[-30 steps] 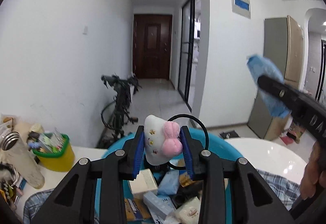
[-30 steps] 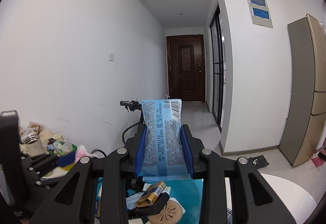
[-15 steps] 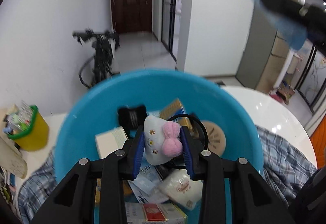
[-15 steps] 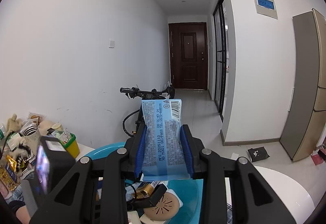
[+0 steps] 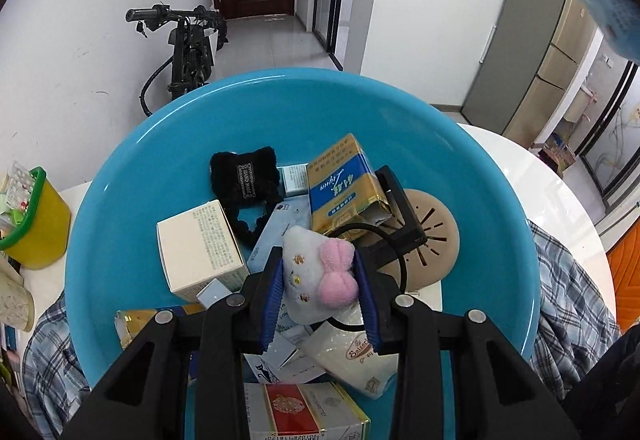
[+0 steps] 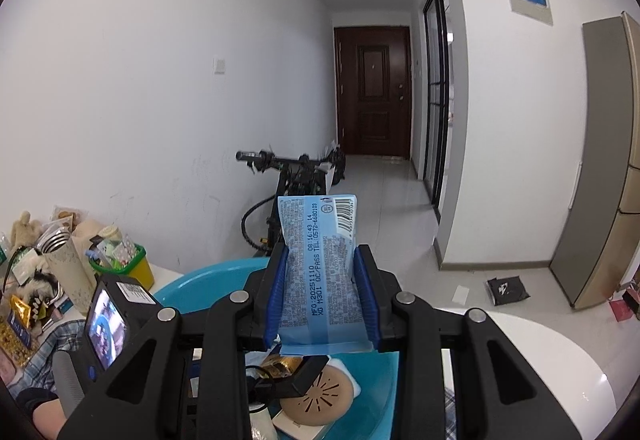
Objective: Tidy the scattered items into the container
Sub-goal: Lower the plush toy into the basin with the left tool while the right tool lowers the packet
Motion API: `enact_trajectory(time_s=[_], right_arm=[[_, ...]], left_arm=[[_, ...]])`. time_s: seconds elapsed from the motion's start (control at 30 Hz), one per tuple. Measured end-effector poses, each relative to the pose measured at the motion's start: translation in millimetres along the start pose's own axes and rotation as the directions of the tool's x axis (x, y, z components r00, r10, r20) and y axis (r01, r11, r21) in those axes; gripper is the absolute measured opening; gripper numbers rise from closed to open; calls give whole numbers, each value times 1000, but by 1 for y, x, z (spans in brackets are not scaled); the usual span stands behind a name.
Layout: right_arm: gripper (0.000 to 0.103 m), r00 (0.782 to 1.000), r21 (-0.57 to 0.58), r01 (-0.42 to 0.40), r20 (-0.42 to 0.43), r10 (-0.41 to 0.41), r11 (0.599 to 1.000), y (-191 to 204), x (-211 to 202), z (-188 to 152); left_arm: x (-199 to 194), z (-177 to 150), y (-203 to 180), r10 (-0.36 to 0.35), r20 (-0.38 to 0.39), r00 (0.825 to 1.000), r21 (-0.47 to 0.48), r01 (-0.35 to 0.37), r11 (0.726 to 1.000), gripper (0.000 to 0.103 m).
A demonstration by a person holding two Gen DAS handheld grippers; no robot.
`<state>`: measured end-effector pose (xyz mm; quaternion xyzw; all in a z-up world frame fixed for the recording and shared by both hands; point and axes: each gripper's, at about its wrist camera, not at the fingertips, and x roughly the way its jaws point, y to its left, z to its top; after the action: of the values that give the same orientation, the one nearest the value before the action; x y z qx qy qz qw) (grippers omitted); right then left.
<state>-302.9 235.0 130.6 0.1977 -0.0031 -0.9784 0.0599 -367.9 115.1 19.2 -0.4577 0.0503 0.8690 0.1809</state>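
A blue basin (image 5: pixel 120 168), already heaped with boxes and packets, sits at the table's (image 5: pixel 520 168) near edge on a checked cloth (image 5: pixel 560 280); the left gripper (image 5: pixel 320 296), tipped down over its middle, pinches a white plush (image 5: pixel 308 276), seemingly for dropping in; the right gripper (image 6: pixel 324 296), clamped on a blue packet (image 6: pixel 320 264), waits above the rim.

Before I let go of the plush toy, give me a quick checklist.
1. Left gripper clamped on plush toy: ok.
2. Toy over the blue basin, inside its rim: ok.
3. Height above the pile in the basin: cannot tell.
4. Black cable loop behind the toy clear of the jaws: cannot tell.
5. Right gripper firm on blue packet: ok.
6. Right gripper clear of the drop spot: ok, up at the frame's top right corner.
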Motion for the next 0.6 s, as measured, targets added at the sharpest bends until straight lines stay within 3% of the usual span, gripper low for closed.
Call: enact_trajectory(time_s=[0.4,0.53,0.6], right_arm=[[32,990,-2,-20,-140,20,1000,1,40,-19],[32,984,-20,-30,-174,26,999,4,47,-23],[32,980,-27,-42,-195,36,999,7,52,-25]], left_arm=[[-4,4,8,13,-2,1000,-14,-13,1000,37],[-12,5,8,65,33,997,-2,-65,998,57],[-17,5,8,83,58,995,3,-83,997,60]])
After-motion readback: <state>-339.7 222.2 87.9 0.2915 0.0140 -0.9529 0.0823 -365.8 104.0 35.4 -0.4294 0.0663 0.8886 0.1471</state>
